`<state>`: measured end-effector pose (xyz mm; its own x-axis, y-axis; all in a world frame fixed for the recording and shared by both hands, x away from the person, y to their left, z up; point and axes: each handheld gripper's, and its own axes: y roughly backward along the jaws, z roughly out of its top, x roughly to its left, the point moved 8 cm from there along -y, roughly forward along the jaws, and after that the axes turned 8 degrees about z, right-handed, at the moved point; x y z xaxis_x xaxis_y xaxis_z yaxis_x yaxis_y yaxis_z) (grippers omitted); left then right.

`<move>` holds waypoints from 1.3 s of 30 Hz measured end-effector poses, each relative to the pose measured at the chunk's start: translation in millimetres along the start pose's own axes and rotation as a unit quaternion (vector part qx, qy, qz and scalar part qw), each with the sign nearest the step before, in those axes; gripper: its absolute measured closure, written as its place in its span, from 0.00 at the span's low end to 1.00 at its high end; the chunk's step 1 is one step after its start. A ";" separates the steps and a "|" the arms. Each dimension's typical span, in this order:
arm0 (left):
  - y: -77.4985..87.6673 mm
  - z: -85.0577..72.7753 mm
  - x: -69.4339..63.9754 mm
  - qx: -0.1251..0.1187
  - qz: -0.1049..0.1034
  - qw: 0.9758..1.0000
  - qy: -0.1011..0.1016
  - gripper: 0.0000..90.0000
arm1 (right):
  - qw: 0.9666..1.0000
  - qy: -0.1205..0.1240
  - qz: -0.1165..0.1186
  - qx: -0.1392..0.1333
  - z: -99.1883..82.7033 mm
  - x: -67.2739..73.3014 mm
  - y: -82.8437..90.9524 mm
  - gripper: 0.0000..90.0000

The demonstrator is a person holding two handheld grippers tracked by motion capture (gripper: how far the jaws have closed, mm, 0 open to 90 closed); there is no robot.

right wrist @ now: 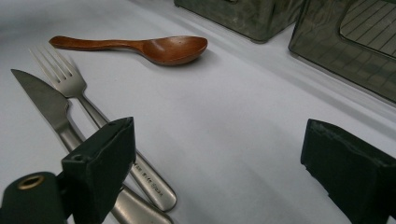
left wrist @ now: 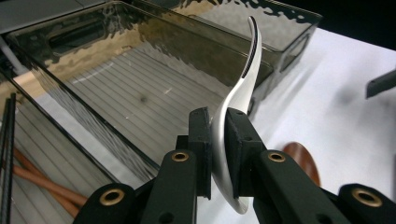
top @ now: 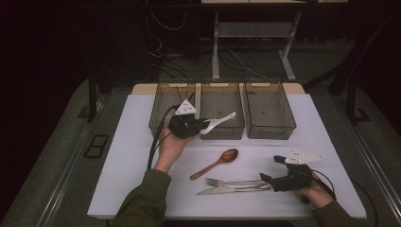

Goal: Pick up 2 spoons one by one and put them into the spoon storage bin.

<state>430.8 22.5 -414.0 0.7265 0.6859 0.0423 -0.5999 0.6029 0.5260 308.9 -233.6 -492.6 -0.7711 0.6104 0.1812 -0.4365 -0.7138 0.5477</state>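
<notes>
Clamped on a white spoon (left wrist: 236,107), the left claw (top: 201,125) holds it in the air at the front rim of the middle bin (top: 222,130), bowl end pinched, handle pointing away over the bin. That spoon looks not yet dropped in; just left of the claw, another bin (left wrist: 28,154) already has brown sticks in it (chopsticks, probably). Nearer the person, the right claw (right wrist: 219,158) rests wide open, holding nothing, beside the fork (right wrist: 70,86) and knife (right wrist: 39,100), with the wooden spoon (right wrist: 154,48) beyond, all three seemingly left to sort. Everything sits on a white desk (top: 132,156) in a dim room with cables on the floor.
</notes>
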 end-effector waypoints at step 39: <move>-53.2 8.0 10.7 0.028 0.016 0.999 0.020 0.67 | 1.000 0.002 0.001 -0.002 0.2 0.0 1.9 0.11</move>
<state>473.1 -5.5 -434.7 0.6927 0.7207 0.0257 -0.6019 0.5582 0.5711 308.1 -234.9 -491.3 -0.7737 0.6077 0.1791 -0.4367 -0.7163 0.5443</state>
